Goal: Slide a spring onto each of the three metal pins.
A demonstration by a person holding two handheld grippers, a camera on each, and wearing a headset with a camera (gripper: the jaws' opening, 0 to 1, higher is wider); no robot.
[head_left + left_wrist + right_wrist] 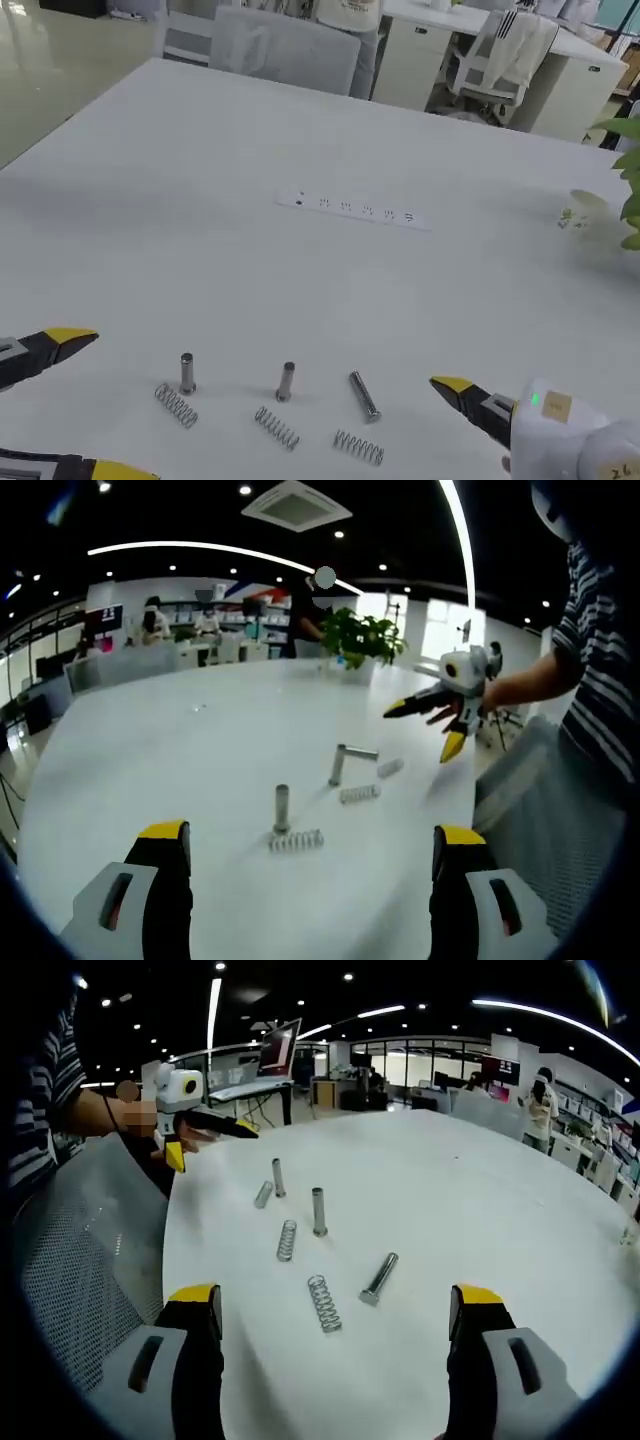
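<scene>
Left gripper [312, 832] and right gripper [336, 1294], both wide, empty, flank the pins [287, 381] and springs [276, 427].

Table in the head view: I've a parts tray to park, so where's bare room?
Widest bare stretch: between the power strip and the pins. Also bare beyond the strip to the far edge. Crowded: the near edge, with pins and springs.

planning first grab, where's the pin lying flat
Head view: the flat pin lies rightmost in the row, beside the middle pin, behind the right spring.
</scene>
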